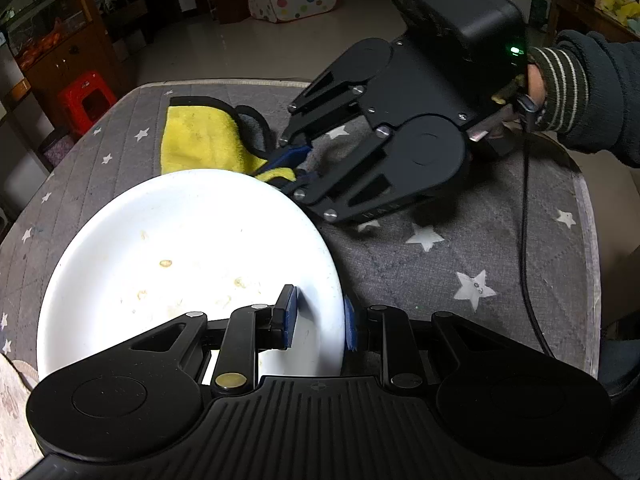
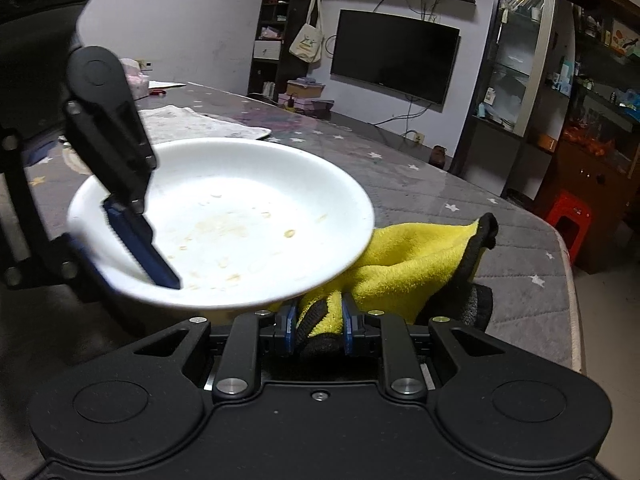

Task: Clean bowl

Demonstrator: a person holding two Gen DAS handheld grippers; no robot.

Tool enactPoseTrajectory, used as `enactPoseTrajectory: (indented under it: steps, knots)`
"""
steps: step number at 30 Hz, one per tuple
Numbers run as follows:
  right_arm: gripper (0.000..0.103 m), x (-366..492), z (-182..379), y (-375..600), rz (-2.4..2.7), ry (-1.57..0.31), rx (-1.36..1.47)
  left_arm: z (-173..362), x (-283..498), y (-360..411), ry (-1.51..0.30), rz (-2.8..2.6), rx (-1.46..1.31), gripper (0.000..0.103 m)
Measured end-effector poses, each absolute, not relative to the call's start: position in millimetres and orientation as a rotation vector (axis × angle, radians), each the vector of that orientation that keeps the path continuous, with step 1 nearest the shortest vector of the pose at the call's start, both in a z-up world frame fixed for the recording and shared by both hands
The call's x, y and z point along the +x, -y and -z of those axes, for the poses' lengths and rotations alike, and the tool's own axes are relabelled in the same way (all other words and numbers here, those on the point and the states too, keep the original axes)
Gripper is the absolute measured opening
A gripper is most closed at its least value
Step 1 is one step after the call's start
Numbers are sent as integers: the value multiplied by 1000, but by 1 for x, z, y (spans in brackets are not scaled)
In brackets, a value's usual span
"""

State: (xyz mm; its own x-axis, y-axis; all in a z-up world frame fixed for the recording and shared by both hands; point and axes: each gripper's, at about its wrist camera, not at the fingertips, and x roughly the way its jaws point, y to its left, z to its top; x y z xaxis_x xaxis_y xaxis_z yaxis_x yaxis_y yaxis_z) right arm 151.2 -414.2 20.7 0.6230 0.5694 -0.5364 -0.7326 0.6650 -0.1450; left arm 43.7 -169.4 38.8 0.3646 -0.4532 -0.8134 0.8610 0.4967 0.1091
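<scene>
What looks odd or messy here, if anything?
The white bowl is tilted, pinched at its rim by the left tool, and dotted with yellowish food specks. The right tool grips a crumpled yellow cloth.

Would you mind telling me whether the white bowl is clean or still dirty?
Still dirty: the white bowl shows yellowish smears and crumbs inside, and the yellow cloth sits outside it in the right claw.

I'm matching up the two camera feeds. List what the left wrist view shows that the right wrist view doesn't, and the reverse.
Left wrist view only: the person's striped cuff and the cable running from the right hand-held gripper.

Right wrist view only: a wall television, a hanging tote bag.

Both: the stained white bowl pinched at its rim by the left hand-held gripper, the yellow cloth, a red stool.
</scene>
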Motion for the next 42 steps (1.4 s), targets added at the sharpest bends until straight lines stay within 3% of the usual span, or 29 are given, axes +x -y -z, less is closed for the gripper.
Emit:
enactPoseTrajectory:
  steps: [19, 42]
  knots:
    - [24, 154, -18, 415, -766, -496, -371, -41, 52, 191, -832, 837, 554, 30]
    - [23, 109, -24, 430, -808, -503, -367, -42, 48, 177, -845, 896, 582, 26]
